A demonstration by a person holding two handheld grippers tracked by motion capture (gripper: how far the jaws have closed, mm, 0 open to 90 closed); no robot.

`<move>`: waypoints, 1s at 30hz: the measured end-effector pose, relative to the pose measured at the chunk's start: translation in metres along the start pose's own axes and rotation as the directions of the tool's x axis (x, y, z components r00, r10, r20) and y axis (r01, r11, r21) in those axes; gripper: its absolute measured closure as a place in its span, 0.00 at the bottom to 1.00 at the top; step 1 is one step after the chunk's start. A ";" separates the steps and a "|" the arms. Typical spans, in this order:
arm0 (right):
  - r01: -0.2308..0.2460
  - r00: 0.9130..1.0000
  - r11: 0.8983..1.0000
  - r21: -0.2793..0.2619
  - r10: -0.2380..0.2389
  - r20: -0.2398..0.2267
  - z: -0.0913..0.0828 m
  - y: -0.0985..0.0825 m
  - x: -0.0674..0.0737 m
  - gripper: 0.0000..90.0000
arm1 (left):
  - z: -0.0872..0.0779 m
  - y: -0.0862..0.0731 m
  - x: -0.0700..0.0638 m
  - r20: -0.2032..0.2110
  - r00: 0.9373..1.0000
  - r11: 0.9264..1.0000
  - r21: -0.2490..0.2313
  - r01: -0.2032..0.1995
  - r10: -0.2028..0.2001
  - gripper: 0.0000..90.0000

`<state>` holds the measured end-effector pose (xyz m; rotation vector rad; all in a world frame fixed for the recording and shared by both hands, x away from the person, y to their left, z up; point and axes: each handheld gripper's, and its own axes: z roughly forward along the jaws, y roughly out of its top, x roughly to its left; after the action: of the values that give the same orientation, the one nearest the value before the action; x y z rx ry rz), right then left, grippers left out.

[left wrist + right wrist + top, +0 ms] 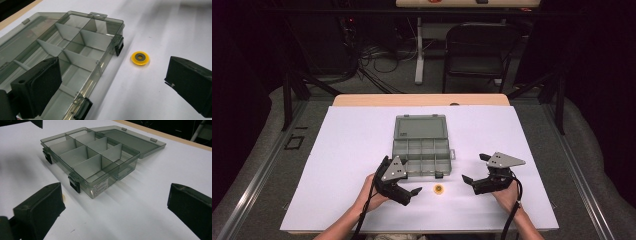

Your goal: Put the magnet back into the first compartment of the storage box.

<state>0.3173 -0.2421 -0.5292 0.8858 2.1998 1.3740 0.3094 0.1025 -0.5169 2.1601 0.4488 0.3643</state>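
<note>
Lies flat on the white worktop (337,165): a small yellow disc (439,189) with a grey middle, between the left gripper (404,176) and the right gripper (474,168), just in front of the open compartment box (422,145) and apart from its latches. Shows again in the left gripper view as the yellow disc (140,57), beside the near wall of the box (110,53), ahead of the gap between the two fingers (37,82).

Holds nothing on either side. Spread wide on the left, wide on the right too, with the right fingers (37,212) standing well apart around a view of the box (112,167) and bare worktop.

Looks very light, thin and stiff, probably plastic with a washer-like centre; not fragile, but low and smooth, so likely to slide or skitter away under a sideways push. Offers little height to grip, since it hugs the surface. Best taken by the rim, across the full width, with the padded fingers brought down to the worktop on opposite sides and closed gently and squarely. Could flip or shoot out if pinched off-centre or too hard. Needs no force to lift, only a level, steady hold on the way to a compartment.
</note>
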 end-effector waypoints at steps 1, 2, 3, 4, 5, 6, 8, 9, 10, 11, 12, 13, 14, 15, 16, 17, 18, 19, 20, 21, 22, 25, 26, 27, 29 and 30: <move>-0.003 1.000 1.000 0.004 0.003 0.000 0.000 0.000 0.000 0.00 | 0.001 0.000 -0.001 0.004 1.000 1.000 0.004 -0.006 0.006 0.00; -0.005 1.000 1.000 0.004 0.005 0.001 0.001 -0.001 0.000 0.00 | 0.003 0.001 -0.003 0.012 1.000 1.000 0.002 -0.008 0.008 0.00; -0.010 1.000 1.000 0.002 0.010 0.000 0.001 -0.001 0.000 0.00 | 0.003 0.001 -0.005 0.016 1.000 1.000 -0.001 -0.010 0.010 0.00; -0.012 1.000 1.000 0.004 0.012 0.000 0.000 -0.001 0.000 0.00 | 0.004 0.002 -0.006 0.022 1.000 1.000 -0.002 -0.014 0.014 0.00; -0.015 1.000 1.000 0.000 0.015 0.001 0.000 -0.001 -0.001 0.00 | 0.005 0.002 -0.007 0.026 1.000 1.000 -0.003 -0.015 0.016 0.00; -0.018 1.000 1.000 -0.002 0.018 0.003 0.000 -0.001 -0.001 0.00 | 0.006 0.002 -0.008 0.029 1.000 1.000 -0.003 -0.011 0.011 0.00; -0.021 1.000 1.000 -0.008 0.021 0.002 -0.001 -0.001 -0.002 0.00 | 0.010 0.003 -0.010 0.039 0.999 1.000 0.005 -0.011 0.011 0.00; -0.020 1.000 1.000 -0.012 0.020 0.002 -0.001 -0.001 -0.001 0.00 | 0.011 0.003 -0.011 0.043 0.999 1.000 0.008 -0.015 0.015 0.00; -0.018 1.000 1.000 -0.012 0.018 0.001 -0.001 -0.001 -0.001 0.00 | 0.013 0.003 -0.012 0.049 0.999 1.000 0.012 -0.016 0.015 0.00; -0.015 1.000 1.000 -0.013 0.015 0.002 -0.001 -0.001 -0.001 0.00 | 0.014 0.003 -0.014 0.051 0.998 1.000 0.011 -0.024 0.023 0.00; -0.012 1.000 1.000 -0.015 0.012 0.001 -0.001 -0.001 0.000 0.00 | 0.016 0.004 -0.016 0.059 0.998 0.999 0.017 -0.031 0.030 0.00; -0.011 1.000 1.000 -0.014 0.011 0.000 -0.001 0.000 0.000 0.00 | 0.017 0.005 -0.018 0.058 0.998 0.999 0.019 -0.041 0.040 0.00; -0.011 1.000 1.000 -0.014 0.011 0.001 -0.001 0.000 0.000 0.00 | 0.018 0.006 -0.019 0.064 0.997 0.999 0.019 -0.043 0.041 0.00; -0.012 1.000 1.000 -0.015 0.012 -0.001 0.000 -0.001 0.000 0.01 | 0.020 0.007 -0.020 0.066 0.997 0.999 0.024 -0.046 0.045 0.00; -0.013 1.000 1.000 -0.011 0.013 -0.005 0.000 -0.001 0.000 0.01 | 0.021 0.007 -0.020 0.070 0.997 0.999 0.024 -0.046 0.045 0.00; -0.012 1.000 1.000 -0.009 0.012 -0.004 0.000 -0.001 0.000 0.01 | 0.024 0.007 -0.020 0.078 0.996 0.999 0.028 -0.041 0.038 0.00; -0.018 1.000 1.000 -0.008 0.018 -0.005 0.001 -0.001 -0.001 0.01 | 0.026 0.007 -0.021 0.080 0.996 0.999 0.032 -0.042 0.039 0.00; -0.019 1.000 1.000 -0.008 0.019 -0.004 0.001 -0.001 -0.001 0.01 | 0.027 0.007 -0.021 0.086 0.996 0.998 0.037 -0.041 0.038 0.00; -0.017 1.000 1.000 -0.007 0.017 -0.004 0.001 -0.001 -0.001 0.01 | 0.029 0.007 -0.022 0.089 0.995 0.998 0.043 -0.043 0.039 0.00; -0.017 1.000 1.000 -0.008 0.017 -0.004 0.000 -0.001 -0.001 0.01 | 0.031 0.007 -0.023 0.093 0.995 0.998 0.044 -0.044 0.040 0.00; -0.018 1.000 1.000 -0.007 0.018 -0.003 0.000 -0.001 0.000 0.01 | 0.032 0.007 -0.024 0.097 0.994 0.998 0.048 -0.046 0.041 0.00; -0.017 1.000 1.000 -0.008 0.017 -0.005 0.000 -0.001 0.000 0.01 | 0.036 0.009 -0.028 0.106 0.993 0.996 0.060 -0.063 0.057 0.00; -0.017 1.000 1.000 -0.008 0.017 -0.005 0.000 -0.001 0.000 0.01 | 0.037 0.009 -0.029 0.107 0.992 0.996 0.061 -0.066 0.059 0.00; -0.018 1.000 1.000 -0.008 0.018 -0.007 0.000 -0.001 0.000 0.01 | 0.039 0.010 -0.029 0.107 0.992 0.996 0.064 -0.065 0.058 0.01; -0.019 1.000 1.000 -0.007 0.019 -0.006 0.000 -0.001 0.000 0.01 | 0.042 0.010 -0.030 0.109 0.992 0.995 0.074 -0.064 0.056 0.01; -0.020 1.000 1.000 -0.006 0.019 -0.007 0.000 -0.001 0.000 0.01 | 0.043 0.010 -0.030 0.111 0.992 0.995 0.075 -0.062 0.053 0.03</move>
<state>0.3168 -0.2419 -0.5299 0.9041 2.1968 1.3937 0.3017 0.0533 -0.5364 2.2600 0.3448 0.2629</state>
